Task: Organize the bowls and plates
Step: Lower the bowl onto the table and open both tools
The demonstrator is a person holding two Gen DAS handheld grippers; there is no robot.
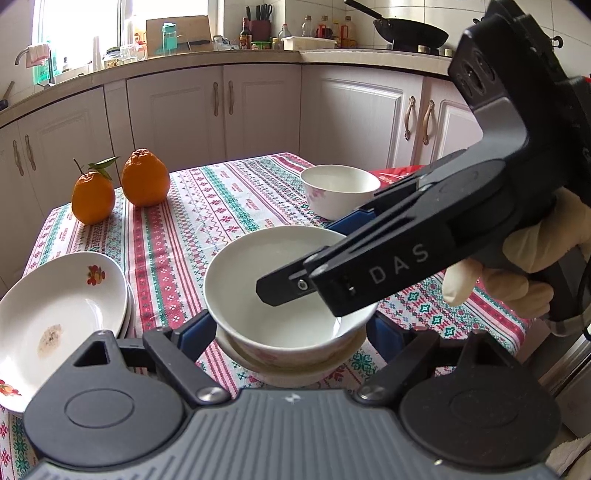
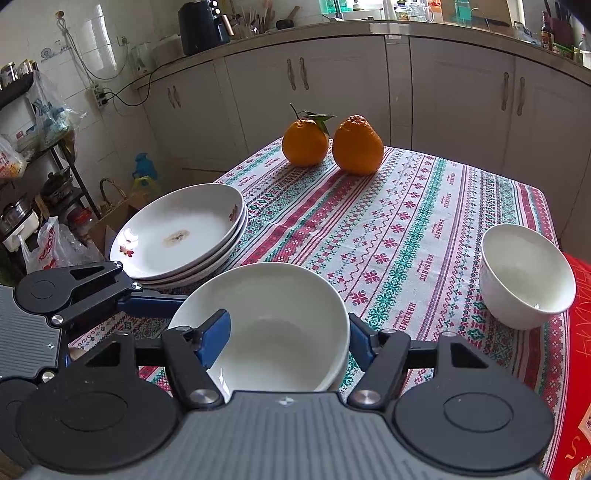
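The right gripper (image 2: 284,334) straddles the rim of the top bowl (image 2: 273,325), seating it in a lower bowl (image 1: 291,365) that the left gripper (image 1: 291,332) brackets, apparently steadying it; whether either jaw presses is unclear.

Daylight floods in from the window (image 1: 81,33), which is blown out to white. The tablecloth (image 1: 207,206) is evenly lit, with soft shadows under the oranges (image 2: 332,147). Both views are sharp but bend strongly at the edges, and their corners go dark.
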